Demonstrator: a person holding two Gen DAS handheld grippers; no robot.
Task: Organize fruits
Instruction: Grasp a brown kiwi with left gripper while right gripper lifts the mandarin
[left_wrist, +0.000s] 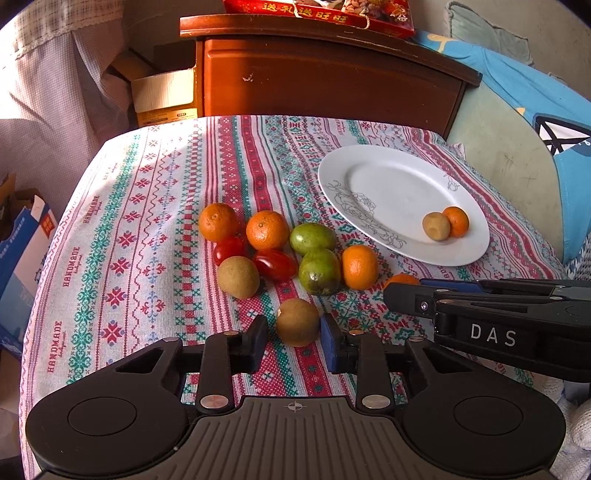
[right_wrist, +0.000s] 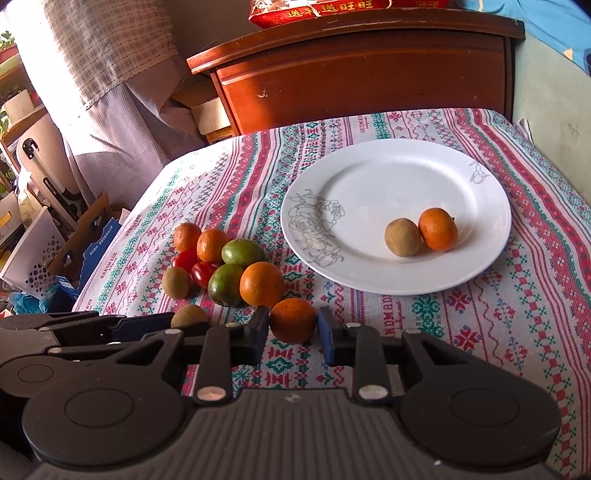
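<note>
Both tongs bracket fruit near the tabletop's front edge: left gripper (left_wrist: 293, 328) around a brown fruit (left_wrist: 297, 322), right gripper (right_wrist: 292, 328) around an orange (right_wrist: 293, 319). Whether the pads press yet, I cannot tell. Round skins could squirt free and roll off before reaching the plate (right_wrist: 369, 177).

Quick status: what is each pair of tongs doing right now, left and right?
Left tongs: around the brown fruit on the cloth; firm grip cannot be told.
Right tongs: around the orange on the cloth; firm grip cannot be told.
</note>
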